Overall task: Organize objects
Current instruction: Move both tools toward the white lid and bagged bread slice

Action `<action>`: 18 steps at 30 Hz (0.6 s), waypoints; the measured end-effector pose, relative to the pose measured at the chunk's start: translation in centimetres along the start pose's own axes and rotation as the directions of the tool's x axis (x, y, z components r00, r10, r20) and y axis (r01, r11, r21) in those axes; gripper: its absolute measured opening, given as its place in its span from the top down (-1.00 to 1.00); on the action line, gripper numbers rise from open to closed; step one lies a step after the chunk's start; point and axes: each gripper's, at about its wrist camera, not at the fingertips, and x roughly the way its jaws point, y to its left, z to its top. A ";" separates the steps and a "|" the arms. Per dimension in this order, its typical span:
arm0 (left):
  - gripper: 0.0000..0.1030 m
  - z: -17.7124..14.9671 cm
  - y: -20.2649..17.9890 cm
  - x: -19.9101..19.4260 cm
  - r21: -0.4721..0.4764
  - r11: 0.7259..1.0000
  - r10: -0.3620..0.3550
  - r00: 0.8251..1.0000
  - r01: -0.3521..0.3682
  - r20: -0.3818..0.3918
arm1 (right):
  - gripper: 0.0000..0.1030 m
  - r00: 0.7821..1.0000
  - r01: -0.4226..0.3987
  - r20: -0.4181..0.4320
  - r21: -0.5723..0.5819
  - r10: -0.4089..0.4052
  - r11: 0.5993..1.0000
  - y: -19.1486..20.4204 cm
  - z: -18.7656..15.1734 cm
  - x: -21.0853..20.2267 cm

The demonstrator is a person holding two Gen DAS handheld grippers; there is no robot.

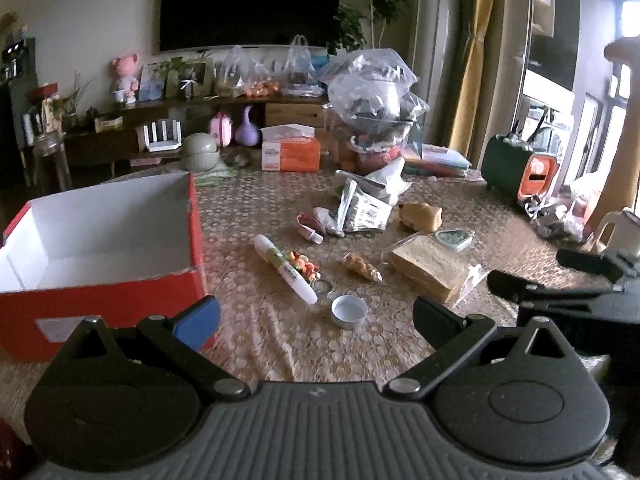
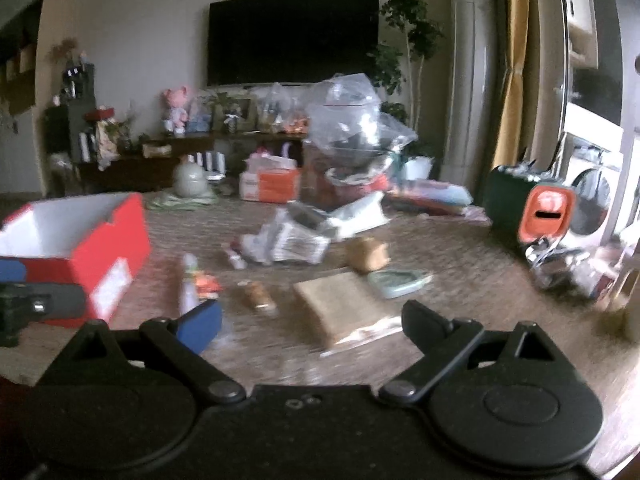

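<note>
An empty red box (image 1: pixel 100 240) with a white inside stands at the left of the table; the right wrist view shows the red box (image 2: pixel 80 236) too. Loose items lie right of it: a white tube (image 1: pixel 286 274), a small round tin (image 1: pixel 349 311), a colourful keychain (image 1: pixel 305 266), a bagged bread slice (image 1: pixel 428 266), a small snack packet (image 1: pixel 362 267) and a brown bun (image 1: pixel 422 216). My left gripper (image 1: pixel 316 322) hovers open just short of the tin, nothing between its fingers. My right gripper (image 2: pixel 312 326) is open near the bread slice (image 2: pixel 340 308); that view is blurred.
Crumpled wrappers (image 1: pixel 360 208), a heart-shaped dish (image 1: pixel 454 239), an orange tissue box (image 1: pixel 290 152), a pile of clear plastic bags (image 1: pixel 372 96) and a green-and-orange appliance (image 1: pixel 520 168) crowd the far and right side of the table. A TV cabinet stands behind.
</note>
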 end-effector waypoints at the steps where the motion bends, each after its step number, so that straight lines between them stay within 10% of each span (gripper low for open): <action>1: -1.00 0.0 -0.3 0.8 0.003 1.000 0.007 1.000 -0.007 -0.008 | -0.88 1.000 0.012 -0.006 -0.020 -0.012 1.000 -0.5 0.0 0.8; 18: -0.85 -1.4 -2.6 12.8 -0.010 1.000 0.022 0.981 -0.024 -0.194 | -0.88 0.980 -0.090 -0.194 -0.190 0.053 0.978 -3.6 -0.7 12.7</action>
